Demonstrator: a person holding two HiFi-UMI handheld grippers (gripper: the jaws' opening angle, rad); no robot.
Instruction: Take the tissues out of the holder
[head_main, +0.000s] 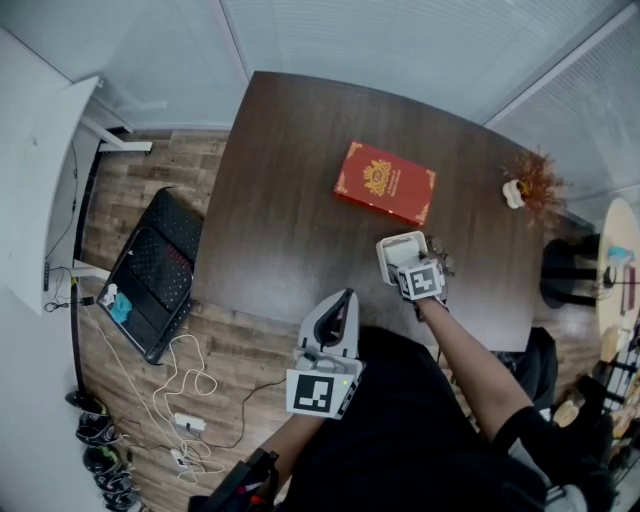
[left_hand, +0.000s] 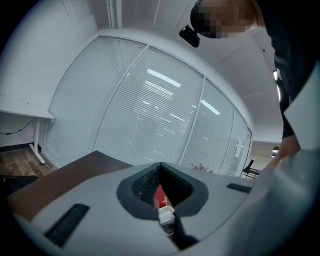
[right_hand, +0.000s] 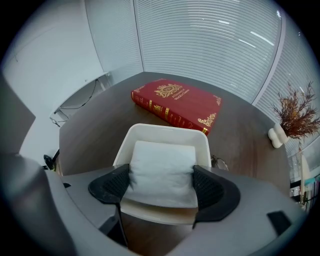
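The right arm is extended forward over the bench (head_main: 270, 200), and the right gripper (right_hand: 161, 182) is lowered onto the white holder (right_hand: 150, 131). Its jaws are closed against both sides of the tissues (right_hand: 162, 167), which are still seated in the holder. The left gripper (left_hand: 161, 195) is held back at the bench's near edge, well apart from the holder, with its jaws brought together on nothing. The holder is placed near the near edge. A red book (head_main: 385, 182) is noted just beyond it, not touching. Bare bench surface is observed to the holder's left.
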